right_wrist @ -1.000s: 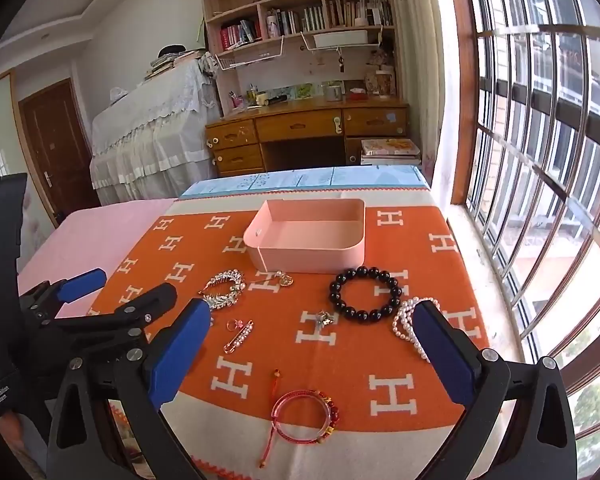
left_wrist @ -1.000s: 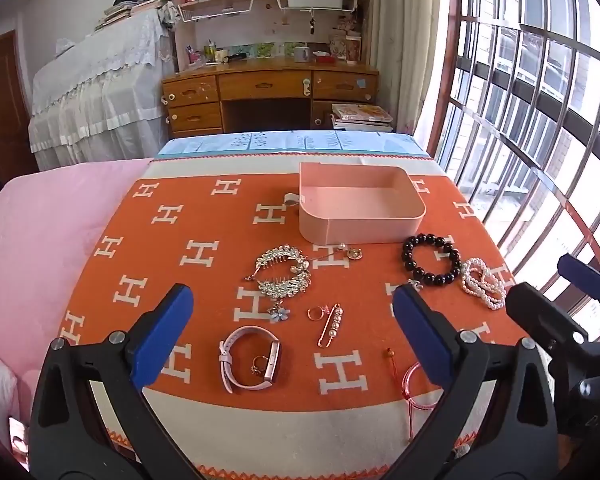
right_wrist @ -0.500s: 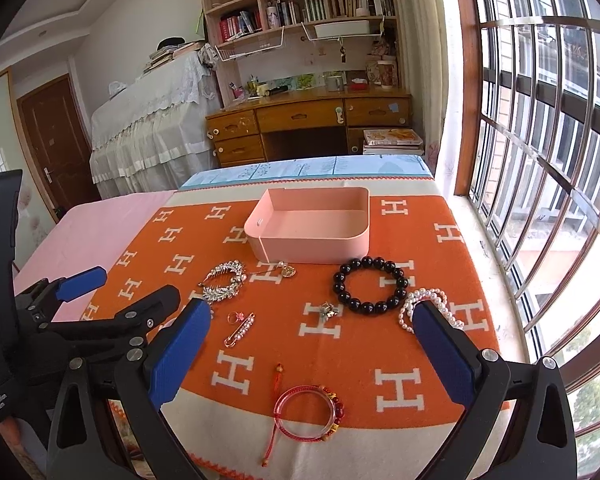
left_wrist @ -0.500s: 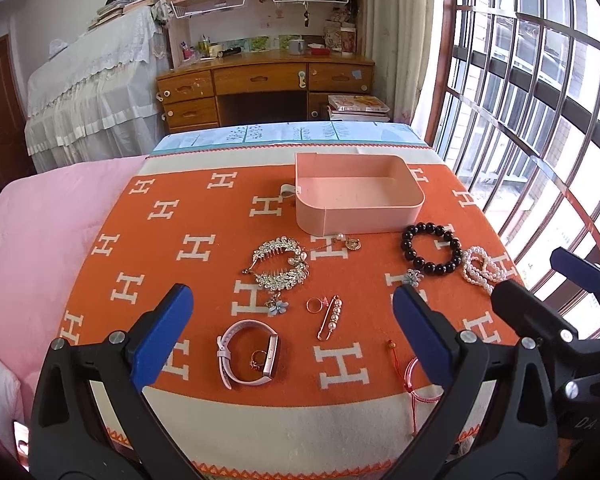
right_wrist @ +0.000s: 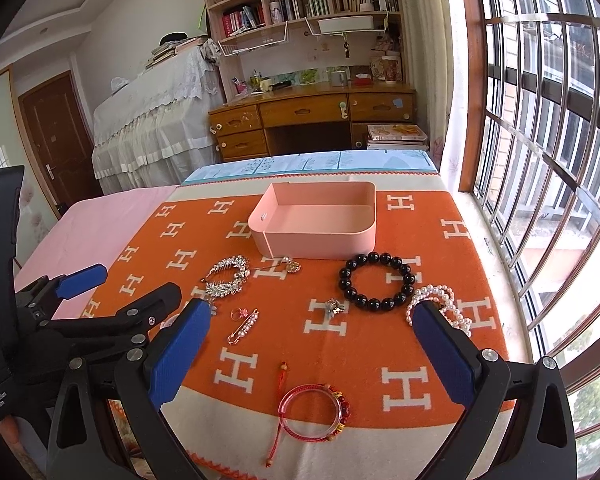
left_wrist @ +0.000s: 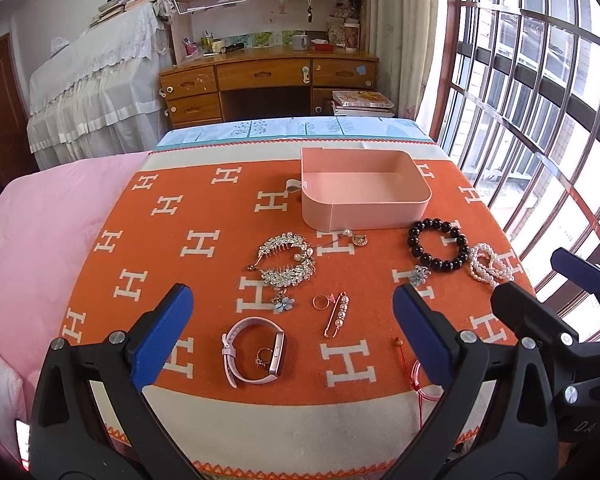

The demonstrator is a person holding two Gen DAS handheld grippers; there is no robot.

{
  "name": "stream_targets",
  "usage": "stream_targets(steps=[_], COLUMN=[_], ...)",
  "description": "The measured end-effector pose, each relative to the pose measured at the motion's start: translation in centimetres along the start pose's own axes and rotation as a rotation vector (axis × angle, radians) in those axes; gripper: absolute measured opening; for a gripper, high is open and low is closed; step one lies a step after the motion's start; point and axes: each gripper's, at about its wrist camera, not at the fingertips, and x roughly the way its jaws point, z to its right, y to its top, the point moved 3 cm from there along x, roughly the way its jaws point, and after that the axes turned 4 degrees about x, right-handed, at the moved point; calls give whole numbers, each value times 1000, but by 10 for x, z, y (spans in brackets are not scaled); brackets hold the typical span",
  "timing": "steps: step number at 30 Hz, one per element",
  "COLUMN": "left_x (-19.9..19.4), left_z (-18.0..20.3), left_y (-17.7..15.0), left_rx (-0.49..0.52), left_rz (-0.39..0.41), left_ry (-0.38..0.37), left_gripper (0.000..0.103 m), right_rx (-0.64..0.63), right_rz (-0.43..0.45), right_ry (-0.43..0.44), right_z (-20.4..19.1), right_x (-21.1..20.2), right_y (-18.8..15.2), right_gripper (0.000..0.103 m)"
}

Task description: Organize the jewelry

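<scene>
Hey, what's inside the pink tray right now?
The pink tray looks empty: its floor shows bare in both views, with no jewelry in it. Only the strip of floor just behind its near wall is hidden. The black bead bracelet lies outside it on the blanket.

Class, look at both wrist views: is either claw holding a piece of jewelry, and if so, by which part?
Nothing is held. The left claw and right claw both stand open above the orange blanket.

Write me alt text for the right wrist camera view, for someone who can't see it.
An open right gripper hovers over an orange blanket strewn with jewelry: a red bangle nearest, then a black bead bracelet, pearl bracelet and crystal hair comb, with an empty pink tray behind. The left gripper shows at the left edge.
</scene>
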Motion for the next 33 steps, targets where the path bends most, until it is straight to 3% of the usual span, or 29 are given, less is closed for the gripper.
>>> stream_targets(steps=[33], left_x=[10], left_z=[-2], left_y=[-3], left_rx=[-3], left_rz=[-55], left_ry=[-3], left_gripper=[99], right_rx=[6], right_rz=[-38], right_ry=[20], right_z=[-2], right_x=[10], right_y=[-7], right_gripper=[100])
